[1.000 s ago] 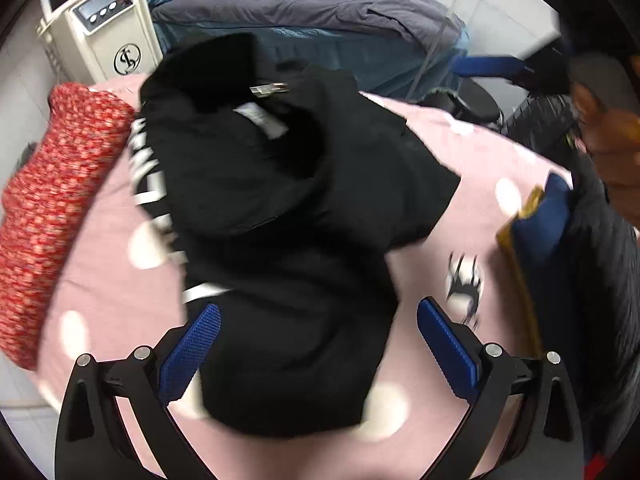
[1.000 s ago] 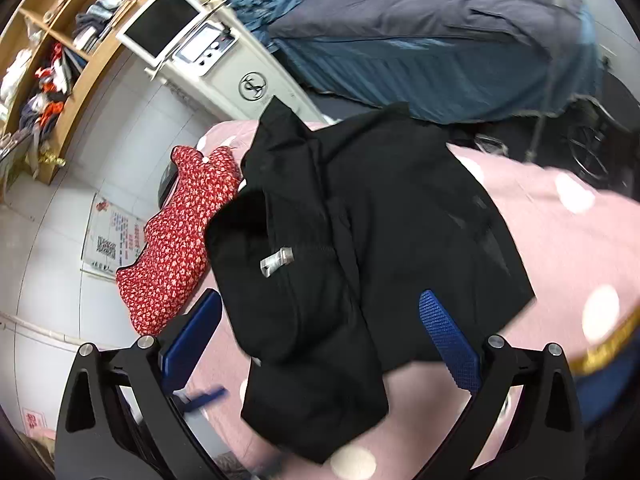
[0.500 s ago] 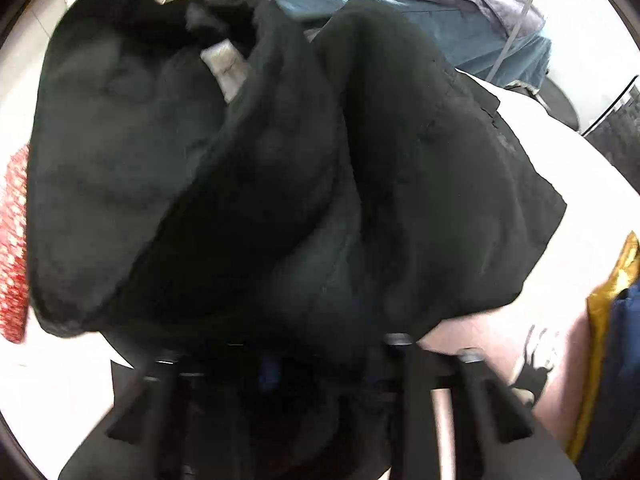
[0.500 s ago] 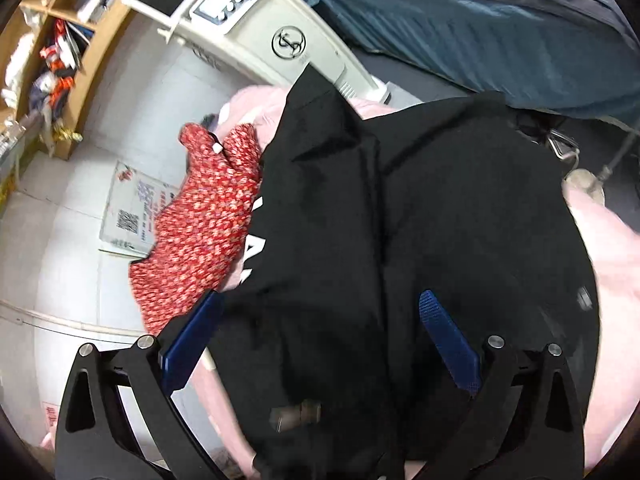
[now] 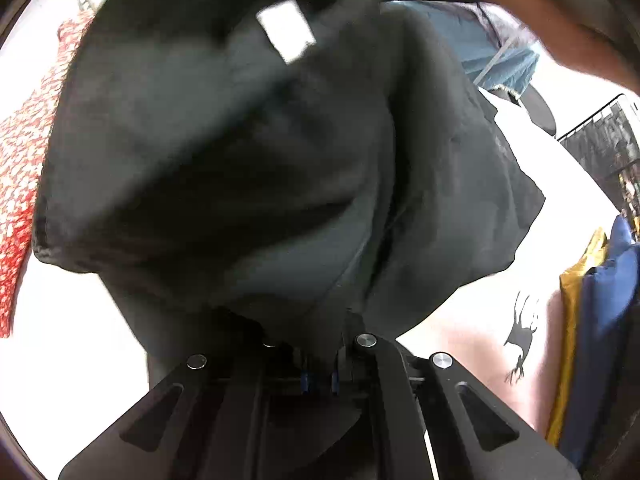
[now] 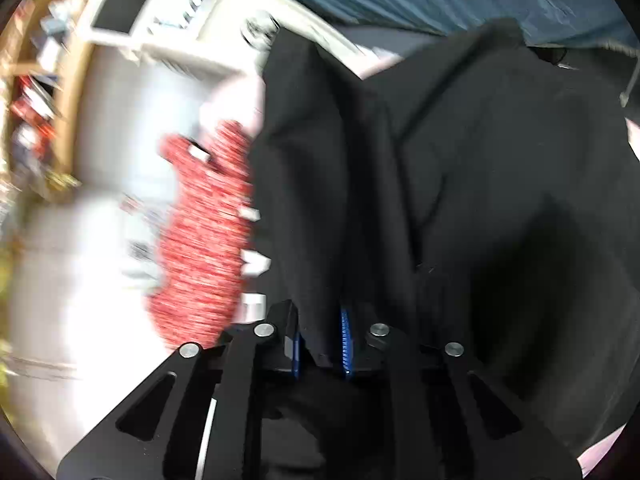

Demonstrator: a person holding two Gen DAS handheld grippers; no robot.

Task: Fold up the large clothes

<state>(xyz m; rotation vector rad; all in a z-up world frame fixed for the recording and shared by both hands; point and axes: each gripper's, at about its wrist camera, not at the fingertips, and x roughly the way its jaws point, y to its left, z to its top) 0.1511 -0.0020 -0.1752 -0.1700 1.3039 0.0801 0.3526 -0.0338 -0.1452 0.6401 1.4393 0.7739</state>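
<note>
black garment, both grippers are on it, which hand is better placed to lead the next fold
Probably the left. The left gripper is shut on a bunched edge of the black garment, fabric spread ahead of it. The right gripper is closing on a narrow fold, and its view is blurred.

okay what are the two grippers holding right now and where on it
Both hold the black garment. The left gripper pinches its bunched lower edge; the right gripper, jaws closing, has a fold of it between its pads.

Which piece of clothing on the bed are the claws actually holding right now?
The black garment. Folds of it sit pinched in the left claw and the closing right claw; the red patterned garment lies untouched beside it.
</note>
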